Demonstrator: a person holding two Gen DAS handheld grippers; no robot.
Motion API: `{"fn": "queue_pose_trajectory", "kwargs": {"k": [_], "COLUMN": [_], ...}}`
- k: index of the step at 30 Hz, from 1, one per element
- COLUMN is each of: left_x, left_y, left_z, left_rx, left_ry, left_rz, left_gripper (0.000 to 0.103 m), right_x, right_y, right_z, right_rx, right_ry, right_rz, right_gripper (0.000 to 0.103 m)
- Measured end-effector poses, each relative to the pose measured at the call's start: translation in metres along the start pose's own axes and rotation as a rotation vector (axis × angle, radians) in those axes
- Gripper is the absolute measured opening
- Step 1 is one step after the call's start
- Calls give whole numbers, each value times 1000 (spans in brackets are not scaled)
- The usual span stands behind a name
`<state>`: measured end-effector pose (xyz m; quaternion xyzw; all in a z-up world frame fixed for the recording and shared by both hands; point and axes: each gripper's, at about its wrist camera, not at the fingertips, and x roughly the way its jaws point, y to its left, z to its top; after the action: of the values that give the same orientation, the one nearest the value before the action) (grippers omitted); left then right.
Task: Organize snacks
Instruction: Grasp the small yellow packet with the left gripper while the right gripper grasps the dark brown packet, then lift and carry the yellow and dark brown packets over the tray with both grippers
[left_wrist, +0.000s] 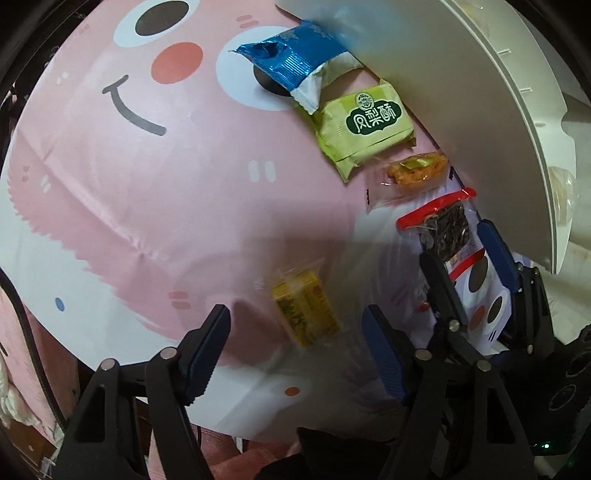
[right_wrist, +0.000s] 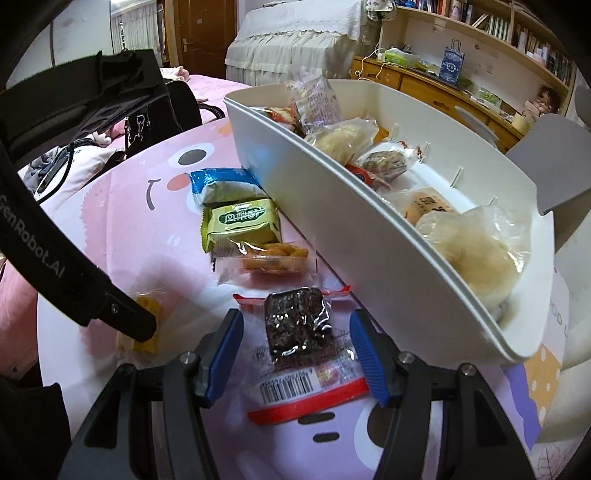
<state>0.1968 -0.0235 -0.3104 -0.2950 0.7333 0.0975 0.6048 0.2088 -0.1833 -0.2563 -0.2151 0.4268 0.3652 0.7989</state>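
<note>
Snacks lie on a pink cartoon-face cloth. A yellow packet lies between the fingers of my open left gripper. A red-edged packet with a dark brown bar lies between the fingers of my open right gripper; it also shows in the left wrist view. Beyond lie an orange snack in clear wrap, a green packet and a blue packet. A white bin holds several wrapped snacks. The right gripper shows in the left wrist view.
The white bin stands at the right along the row of snacks. A black bag lies at the far left on a pink bed. Wooden shelves and a covered piece of furniture stand behind. The left gripper's arm crosses the left side.
</note>
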Motion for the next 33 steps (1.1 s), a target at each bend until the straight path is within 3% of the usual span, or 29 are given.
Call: {"fn": "queue_pose_trajectory", "kwargs": {"k": [4, 15, 20, 23, 33], "left_x": [6, 23, 21, 22, 23], "left_y": [-1, -8, 0, 10, 24], "left_z": [6, 13, 12, 11, 10], "left_rx": [-52, -93, -131, -159, -164], "left_ry": [26, 37, 26, 24, 28], "left_rz": [-52, -22, 18, -20, -30], "left_gripper": [66, 53, 26, 25, 24], "right_x": [4, 13, 13, 14, 9], "right_y": [0, 5, 10, 11, 15], "right_z": [1, -1, -2, 0, 2], "right_rx": [-7, -46, -65, -68, -68], "right_ry": [-13, -19, -17, -6, 27], "right_rz": [1, 1, -26, -35, -41], "right_gripper": [60, 62, 61, 59, 53]}}
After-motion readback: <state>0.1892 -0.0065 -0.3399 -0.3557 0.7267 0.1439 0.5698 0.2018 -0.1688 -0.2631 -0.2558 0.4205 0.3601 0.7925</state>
